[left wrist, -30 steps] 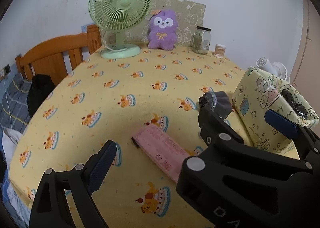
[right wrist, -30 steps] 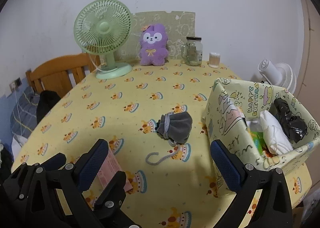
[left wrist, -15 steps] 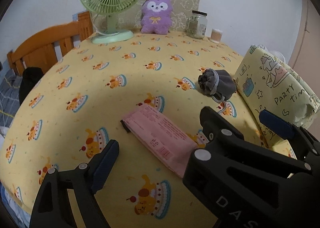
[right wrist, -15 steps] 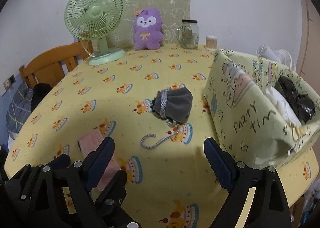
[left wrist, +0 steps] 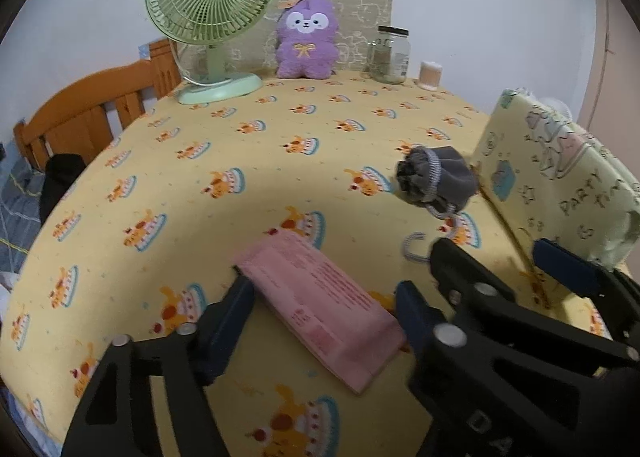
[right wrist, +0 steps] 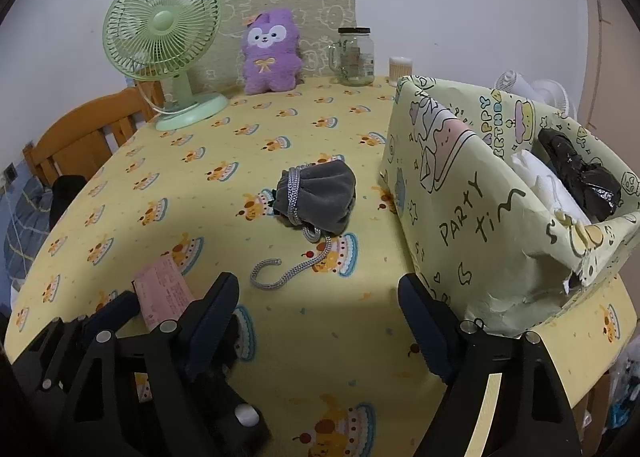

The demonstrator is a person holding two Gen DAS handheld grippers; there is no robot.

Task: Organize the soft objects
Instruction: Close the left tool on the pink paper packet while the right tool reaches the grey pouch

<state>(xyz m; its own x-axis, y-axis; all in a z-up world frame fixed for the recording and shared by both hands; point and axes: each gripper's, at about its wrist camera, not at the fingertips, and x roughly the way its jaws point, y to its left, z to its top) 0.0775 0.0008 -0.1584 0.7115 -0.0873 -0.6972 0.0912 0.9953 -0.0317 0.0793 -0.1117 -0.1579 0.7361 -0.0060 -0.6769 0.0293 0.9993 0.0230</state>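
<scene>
A flat pink packet (left wrist: 320, 297) lies on the yellow cake-print tablecloth. My left gripper (left wrist: 324, 305) straddles it with its jaws closing; the pads stand close at the packet's two sides. A grey drawstring pouch (right wrist: 320, 193) rests mid-table, and its silver cord (right wrist: 280, 277) trails toward me. My right gripper (right wrist: 320, 309) hovers low just short of the cord end, jaws closing with only cloth between them. At the right stands a yellow party-print box (right wrist: 460, 197) holding a white cloth bundle (right wrist: 540, 181) and a black crumpled item (right wrist: 576, 173).
Along the far edge stand a green desk fan (right wrist: 168, 57), a purple plush (right wrist: 272, 53), a glass jar (right wrist: 356, 57) and a small swab pot (right wrist: 400, 67). A wooden chair back (right wrist: 80, 133) rises at the left. The table's near edge (right wrist: 600, 369) drops away beside the box.
Both grippers sank toward the table and narrowed their jaws. The left one's fingers now flank the pink packet, which lay ahead of them before.
</scene>
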